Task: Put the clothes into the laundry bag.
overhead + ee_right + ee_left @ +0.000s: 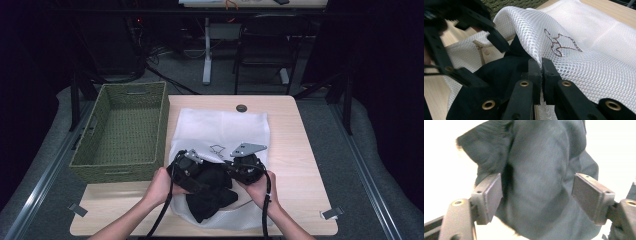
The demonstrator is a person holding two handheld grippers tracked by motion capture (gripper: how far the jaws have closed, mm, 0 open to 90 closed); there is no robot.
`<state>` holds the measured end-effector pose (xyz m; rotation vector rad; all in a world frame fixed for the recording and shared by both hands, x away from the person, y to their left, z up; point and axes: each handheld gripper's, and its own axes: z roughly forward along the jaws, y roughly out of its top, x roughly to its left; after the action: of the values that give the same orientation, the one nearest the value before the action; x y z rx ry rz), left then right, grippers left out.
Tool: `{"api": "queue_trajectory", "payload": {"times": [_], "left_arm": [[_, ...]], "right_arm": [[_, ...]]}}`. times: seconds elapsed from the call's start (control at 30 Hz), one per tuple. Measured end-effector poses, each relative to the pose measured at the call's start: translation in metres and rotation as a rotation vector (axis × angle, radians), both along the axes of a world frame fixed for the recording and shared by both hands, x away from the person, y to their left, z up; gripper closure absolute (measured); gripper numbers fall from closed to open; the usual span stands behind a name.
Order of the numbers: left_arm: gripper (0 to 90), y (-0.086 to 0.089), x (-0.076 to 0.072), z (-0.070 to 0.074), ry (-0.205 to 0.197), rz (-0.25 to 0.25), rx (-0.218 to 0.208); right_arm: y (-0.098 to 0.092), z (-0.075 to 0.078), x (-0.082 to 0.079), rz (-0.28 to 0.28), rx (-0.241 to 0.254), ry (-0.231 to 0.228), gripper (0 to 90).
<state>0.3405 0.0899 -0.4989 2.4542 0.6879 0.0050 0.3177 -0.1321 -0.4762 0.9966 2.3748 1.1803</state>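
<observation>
A white mesh bag [220,127] lies flat on the wooden table, with a small dark outline stitched on it [559,42]. A black garment [212,192] sits bunched at the bag's near mouth, partly inside. My right gripper [541,67] is shut on the upper edge of the mesh [584,50] and lifts it over the garment. My left gripper [536,195] stands open, the dark cloth [541,175] lying loose between its wide jaws. In the high view both grippers meet over the garment, left [192,167] and right [240,167].
A green woven basket [125,132] stands beside the table's left edge, close to the bag. Bare tabletop [300,165] runs along the right side. A round grommet [241,108] sits at the table's far edge. Chairs and desk legs stand beyond.
</observation>
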Motion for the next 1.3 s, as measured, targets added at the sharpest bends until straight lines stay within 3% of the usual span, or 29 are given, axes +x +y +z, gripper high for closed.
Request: {"api": "queue_trajectory", "payload": {"times": [0.07, 0.17, 0.23, 0.47, 0.57, 0.73, 0.93, 1.13, 1.3], "left_arm": [[24.0, 0.004, -0.003, -0.001, 0.004, 0.014, 0.003], [26.1, 0.003, -0.006, -0.011, 0.022, 0.008, 0.05], [27.8, 0.0, -0.007, -0.018, 0.033, 0.014, 0.054], [58.8, -0.011, -0.004, -0.03, 0.008, 0.02, 0.072], [67.7, -0.011, -0.001, -0.029, 0.0, 0.034, 0.062], [71.5, -0.012, 0.007, -0.017, -0.088, 0.102, -0.004], [64.7, -0.011, 0.009, -0.023, -0.076, 0.101, -0.004], [41.0, -0.009, 0.005, -0.018, -0.06, 0.059, 0.019], [30.8, -0.005, -0.002, -0.012, -0.04, 0.022, 0.026]], "right_arm": [[0.0, 0.0, 0.0, -0.001, 0.001, -0.003, 87.3], [0.0, 0.0, 0.001, -0.001, 0.0, -0.002, 87.3], [0.001, 0.0, 0.001, 0.001, -0.001, -0.004, 87.3], [0.003, 0.003, 0.0, 0.011, 0.002, -0.005, 87.3], [0.005, 0.004, -0.002, 0.019, 0.004, -0.005, 87.3], [0.007, 0.009, -0.004, 0.037, 0.011, -0.004, 87.3], [0.005, 0.0, 0.003, 0.033, -0.01, 0.042, 87.3], [0.005, -0.005, 0.005, 0.042, -0.026, 0.067, 87.3], [0.004, -0.006, 0.006, 0.041, -0.028, 0.071, 87.3]]}}
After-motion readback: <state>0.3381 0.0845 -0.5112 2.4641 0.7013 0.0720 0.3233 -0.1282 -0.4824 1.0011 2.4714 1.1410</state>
